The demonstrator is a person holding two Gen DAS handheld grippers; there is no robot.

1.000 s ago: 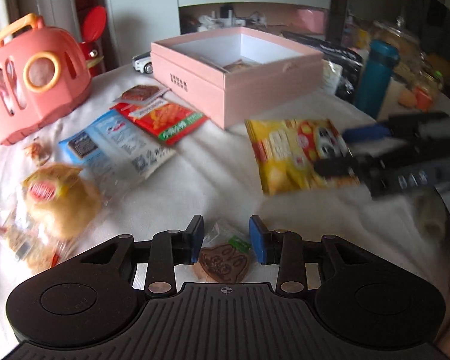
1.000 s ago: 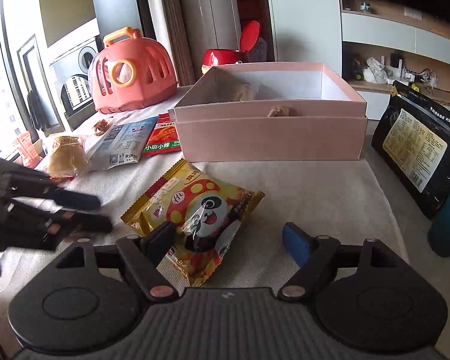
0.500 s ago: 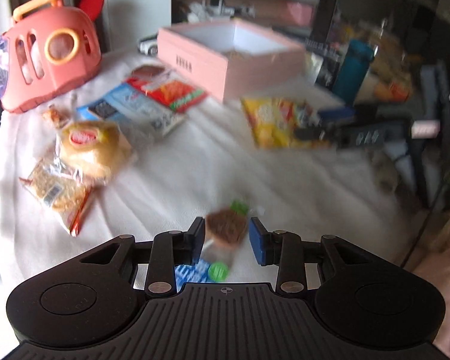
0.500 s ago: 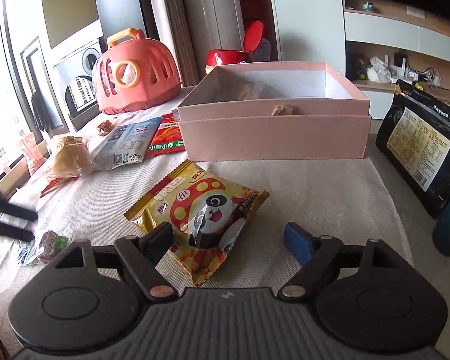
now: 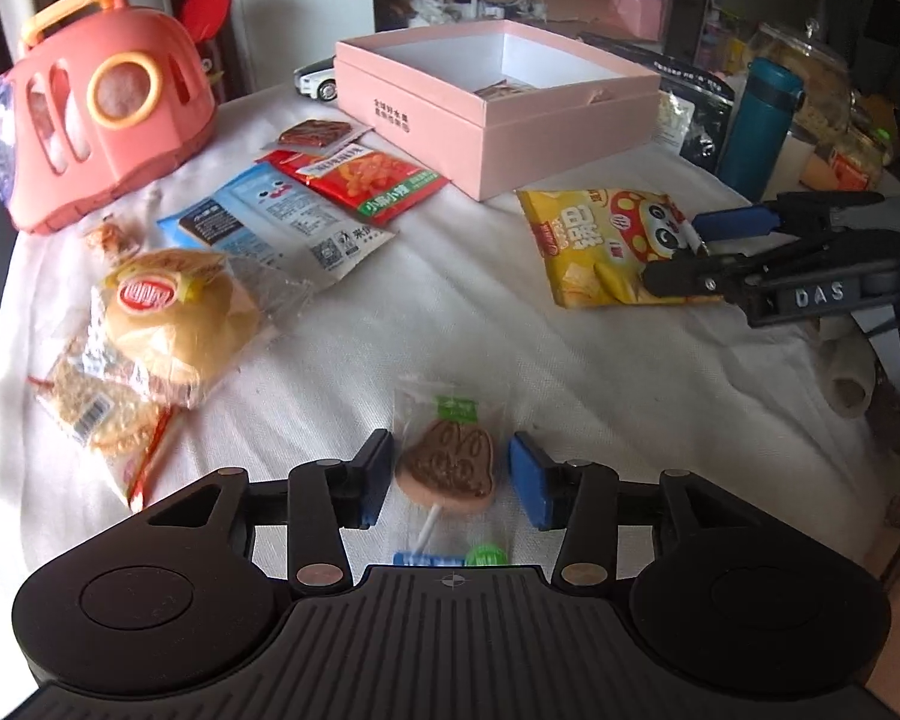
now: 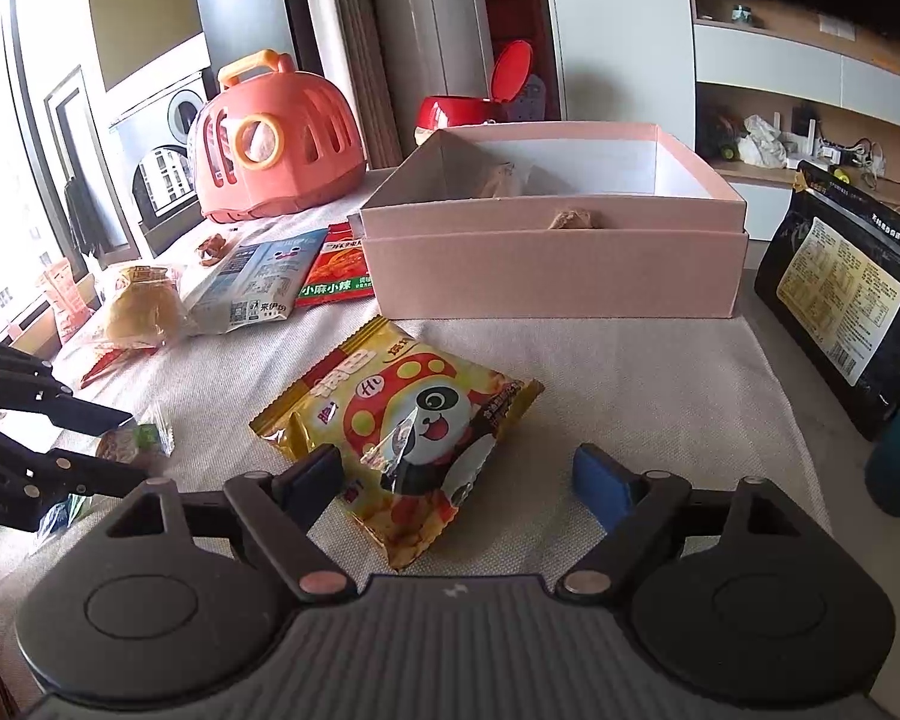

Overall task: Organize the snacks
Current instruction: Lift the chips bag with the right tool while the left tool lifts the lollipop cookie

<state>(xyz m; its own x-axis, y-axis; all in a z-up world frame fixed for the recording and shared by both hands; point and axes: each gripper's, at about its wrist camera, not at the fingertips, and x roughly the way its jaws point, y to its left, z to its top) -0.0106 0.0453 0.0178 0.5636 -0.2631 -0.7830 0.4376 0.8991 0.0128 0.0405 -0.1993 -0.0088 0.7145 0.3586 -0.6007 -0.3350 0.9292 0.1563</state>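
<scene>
My left gripper is open around a wrapped brown lollipop that lies on the white cloth, pads a little apart from it. My right gripper is open around the near end of a yellow panda chip bag, which also shows in the left wrist view. The open pink box stands beyond the bag with a few small snacks inside. A red snack packet, a blue-white packet, a wrapped bun and a cracker pack lie to the left.
An orange toy carrier stands at the far left. A teal bottle and a black bag stand right of the box. A small brown packet and a toy car lie near the box.
My left gripper dropped back toward the cloth and opened wider; the lollipop, raised between the pads half a second ago, now lies on the cloth. The right gripper stayed open at the chip bag.
</scene>
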